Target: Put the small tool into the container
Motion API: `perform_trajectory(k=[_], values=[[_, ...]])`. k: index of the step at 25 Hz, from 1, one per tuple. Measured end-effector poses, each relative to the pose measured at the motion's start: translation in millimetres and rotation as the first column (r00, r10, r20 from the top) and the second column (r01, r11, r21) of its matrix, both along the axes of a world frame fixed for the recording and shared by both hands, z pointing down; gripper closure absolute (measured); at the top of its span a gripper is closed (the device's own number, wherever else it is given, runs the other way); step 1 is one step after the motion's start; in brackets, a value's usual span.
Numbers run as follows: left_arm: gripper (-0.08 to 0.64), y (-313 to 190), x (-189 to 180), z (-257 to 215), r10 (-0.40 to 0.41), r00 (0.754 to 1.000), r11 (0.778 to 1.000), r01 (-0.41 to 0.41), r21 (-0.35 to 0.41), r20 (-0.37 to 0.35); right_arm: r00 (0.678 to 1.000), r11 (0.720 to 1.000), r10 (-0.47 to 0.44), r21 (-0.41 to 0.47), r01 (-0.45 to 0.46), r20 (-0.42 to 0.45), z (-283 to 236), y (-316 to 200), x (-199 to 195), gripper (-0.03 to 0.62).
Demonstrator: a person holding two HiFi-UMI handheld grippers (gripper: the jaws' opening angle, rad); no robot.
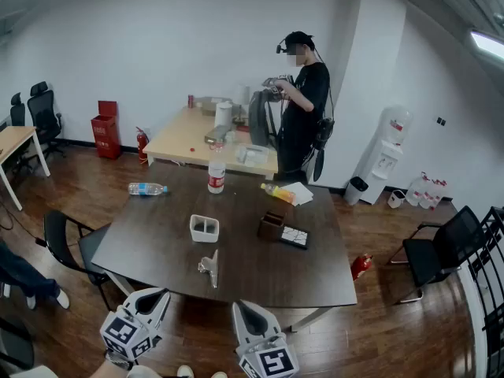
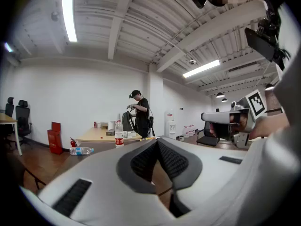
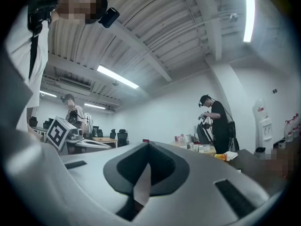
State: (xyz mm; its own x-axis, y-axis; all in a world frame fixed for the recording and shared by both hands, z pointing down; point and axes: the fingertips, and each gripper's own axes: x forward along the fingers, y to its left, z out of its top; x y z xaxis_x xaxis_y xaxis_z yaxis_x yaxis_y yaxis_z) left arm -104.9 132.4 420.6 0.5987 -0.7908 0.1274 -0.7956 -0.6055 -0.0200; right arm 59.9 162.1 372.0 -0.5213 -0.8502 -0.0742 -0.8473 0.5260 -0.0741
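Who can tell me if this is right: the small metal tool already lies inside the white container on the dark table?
Not right. In the head view the small metal tool lies on the dark table, on the near side of the white container, not inside it.

Hold position as follows. The left gripper (image 1: 150, 296) and the right gripper (image 1: 246, 309) sit low in front of you, at the bottom edge of the head view. They are side by side and apart, not touching each other. Both point forward, away from your body, and lie close to level.

In the left gripper view, the jaws stand together with their tips meeting and nothing between them. In the right gripper view, the jaws likewise stand together and grip nothing. Each gripper view shows the other gripper off to one side, at about the same height.
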Motion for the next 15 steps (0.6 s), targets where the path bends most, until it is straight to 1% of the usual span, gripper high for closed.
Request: perform_trajectory(k=[3,6,10,12,15], values=[[0.56,-2,1,3,-0.022,1.0,1.0,0.022,-0.01,-0.009,1.0,1.0,-0.003,-0.008,0.003,0.005,1,0,7,0.588],[0.56,-6,2,5,-0.032,1.0,0.999,0.032,-0.014,0.001,1.0,1.0,-0.007,-0.017,0.007,0.008,3,-10,11,0.588],[0.558,-13,8,8,-0.028,0.999,1.0,0.028,0.002,0.03,1.0,0.999,-0.008,-0.032,0.009,0.008,10,-32,14,0.588],[0.558,-21,13,12,-0.02,0.999,1.0,0.021,-0.003,0.05,1.0,0.999,-0.009,-0.04,0.009,0.008,14,-44,16,0.588],[0.56,-44,21,17,0.0,0.999,1.0,0.0,0.003,0.037,1.0,0.999,-0.008,-0.052,0.009,0.008,19,-65,17,0.588]])
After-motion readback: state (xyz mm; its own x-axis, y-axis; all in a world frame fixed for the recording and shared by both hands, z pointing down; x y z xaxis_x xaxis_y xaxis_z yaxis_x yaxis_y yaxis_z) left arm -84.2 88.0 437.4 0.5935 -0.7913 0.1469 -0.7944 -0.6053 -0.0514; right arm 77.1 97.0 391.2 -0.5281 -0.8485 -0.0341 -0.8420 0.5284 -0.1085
